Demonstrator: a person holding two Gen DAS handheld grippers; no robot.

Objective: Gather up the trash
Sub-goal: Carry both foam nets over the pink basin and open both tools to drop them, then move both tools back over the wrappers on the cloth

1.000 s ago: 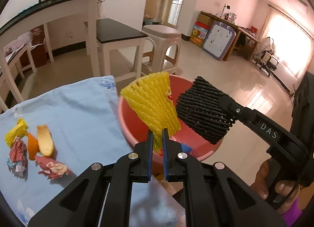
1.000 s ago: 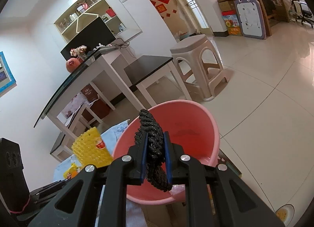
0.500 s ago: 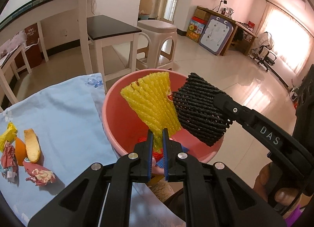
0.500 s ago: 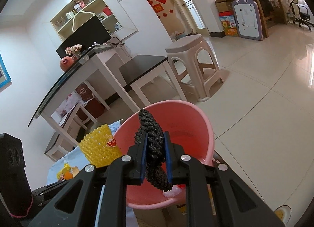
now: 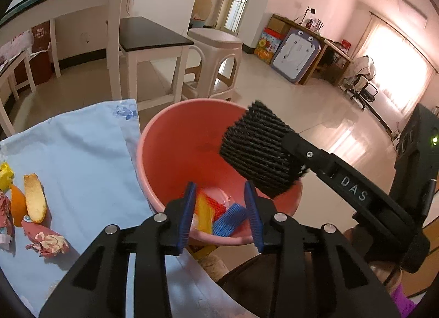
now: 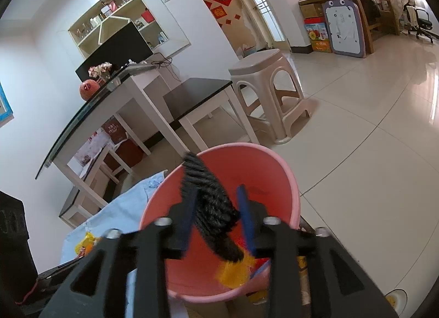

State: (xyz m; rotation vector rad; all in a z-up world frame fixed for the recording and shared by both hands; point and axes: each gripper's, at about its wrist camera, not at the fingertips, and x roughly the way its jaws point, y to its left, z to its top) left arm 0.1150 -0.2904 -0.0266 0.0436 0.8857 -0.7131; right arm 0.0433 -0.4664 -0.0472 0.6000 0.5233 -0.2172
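While both jaws are opening, we see the left hand-held gripper (image 5: pixel 221 209) standing apart over the pink basin (image 5: pixel 164 136) with nothing between its blue pads. Directly below it, at the bottom of the basin, lies the yellow foam fruit net (image 5: pixel 204 215), beside a red piece and a blue foam net (image 5: pixel 230 220). The right hand-held gripper (image 6: pixel 216 219) is spreading too. The black foam fruit net (image 6: pixel 211 202), a ribbed mesh sleeve of dark twisted strands, is tilted between its pads above the basin; it leans on the left pad and is clear of the right one. We read "DAS" in white letters on the right gripper's finger (image 5: pixel 354 189). Left of the basin, on the pale blue floral cloth (image 5: pixel 82 158) over the tabletop, lie orange peel pieces (image 5: pixel 34 198) and crumpled red wrappers (image 5: pixel 46 242).
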